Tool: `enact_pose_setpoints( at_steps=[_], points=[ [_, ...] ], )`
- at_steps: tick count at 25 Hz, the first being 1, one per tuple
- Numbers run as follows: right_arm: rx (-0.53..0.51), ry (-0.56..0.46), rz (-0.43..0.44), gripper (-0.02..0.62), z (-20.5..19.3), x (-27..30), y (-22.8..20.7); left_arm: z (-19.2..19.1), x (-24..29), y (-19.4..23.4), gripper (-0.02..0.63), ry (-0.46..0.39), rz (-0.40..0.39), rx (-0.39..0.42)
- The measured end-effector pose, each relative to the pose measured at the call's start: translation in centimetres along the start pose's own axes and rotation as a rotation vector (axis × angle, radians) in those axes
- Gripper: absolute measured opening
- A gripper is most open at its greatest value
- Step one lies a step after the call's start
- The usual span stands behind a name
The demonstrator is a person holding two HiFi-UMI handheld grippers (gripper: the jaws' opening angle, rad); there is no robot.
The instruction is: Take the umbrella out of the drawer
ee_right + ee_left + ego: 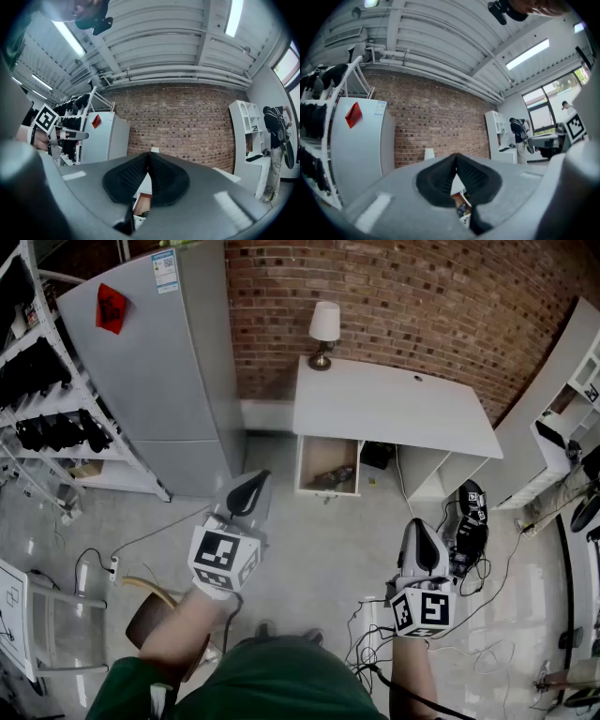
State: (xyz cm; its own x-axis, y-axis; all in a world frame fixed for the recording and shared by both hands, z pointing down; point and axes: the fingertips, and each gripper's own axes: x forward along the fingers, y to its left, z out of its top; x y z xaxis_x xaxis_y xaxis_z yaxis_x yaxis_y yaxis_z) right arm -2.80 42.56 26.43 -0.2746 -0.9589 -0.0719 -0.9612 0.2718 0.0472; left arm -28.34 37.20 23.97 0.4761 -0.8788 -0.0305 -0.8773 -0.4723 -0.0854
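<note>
Closest to me, both claws are held out level over the pale grey floor (319, 549). My left claw (255, 480) has its two jaws pressed together with nothing between them. My right claw (419, 527) is the same, tips touching and empty. Near the right claw some cables (487, 606) and a black thing (471, 517) lie on the floor.

Farther ahead a white counter (403, 409) stands against a red brick wall (422, 296). Under its left part one drawer (302, 465) is pulled out, and its bottom is brown wood. The umbrella (335, 478) lies inside this drawer, in the part nearer to me and a little to the right. It looks dark, short and folded, and it lies flat; finer details are too small for me to tell. Both claws are well apart from it.

On the far left corner of the counter stands a small lamp (324, 332) with a white shade. Left of the counter is a tall grey fridge (159, 381) with a red sticker (111, 307), and beside that a white rack (37, 390) with dark things on it. At the right side a white shelf unit (572, 362) stands along the wall.
</note>
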Motion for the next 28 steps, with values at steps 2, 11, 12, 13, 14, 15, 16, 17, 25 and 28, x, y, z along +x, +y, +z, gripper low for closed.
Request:
enact_pose_setpoints(
  at_steps=[2, 11, 12, 13, 14, 15, 16, 17, 25, 28],
  points=[
    [-0.001, 0.001, -0.001, 0.002, 0.0, 0.2, 0.4, -0.1, -0.1, 0.4, -0.002, 0.001, 0.000, 0.000],
    [0.029, -0.031, -0.015, 0.002, 0.4, 1.1, 2.4, -0.5, -1.1, 2.7, 0.000, -0.003, -0.011, 0.003],
    [0.027, -0.027, -0.024, 0.002, 0.4, 1.2, 2.7, -0.6, -1.3, 3.1, -0.002, -0.006, -0.015, 0.003],
    [0.027, -0.020, -0.033, 0.002, 0.4, 1.3, 3.1, -0.7, -1.6, 3.4, 0.000, -0.007, -0.019, 0.004],
    [0.025, -0.013, -0.040, 0.002, 0.4, 1.4, 3.5, -0.8, -1.8, 3.7, 0.003, -0.008, -0.024, 0.005],
    [0.022, -0.006, -0.045, 0.002, 0.3, 1.6, 3.9, -1.0, -2.2, 4.1, 0.003, -0.009, -0.027, 0.007],
    [0.020, 0.000, -0.051, 0.002, 0.2, 1.7, 4.3, -1.2, -2.5, 4.5, 0.003, -0.011, -0.031, 0.010],
    [0.016, 0.006, -0.058, 0.002, 0.1, 1.7, 4.7, -1.4, -2.8, 4.9, 0.003, -0.013, -0.034, 0.012],
    [0.004, 0.071, -0.093, 0.071, -2.2, 2.5, 5.8, -3.8, -2.7, 5.9, 0.150, -0.025, -0.093, 0.005],
    [0.030, 0.095, -0.093, 0.114, -3.4, 3.2, 4.4, -4.8, -1.1, 5.1, 0.190, 0.002, -0.118, -0.005]
  ],
)
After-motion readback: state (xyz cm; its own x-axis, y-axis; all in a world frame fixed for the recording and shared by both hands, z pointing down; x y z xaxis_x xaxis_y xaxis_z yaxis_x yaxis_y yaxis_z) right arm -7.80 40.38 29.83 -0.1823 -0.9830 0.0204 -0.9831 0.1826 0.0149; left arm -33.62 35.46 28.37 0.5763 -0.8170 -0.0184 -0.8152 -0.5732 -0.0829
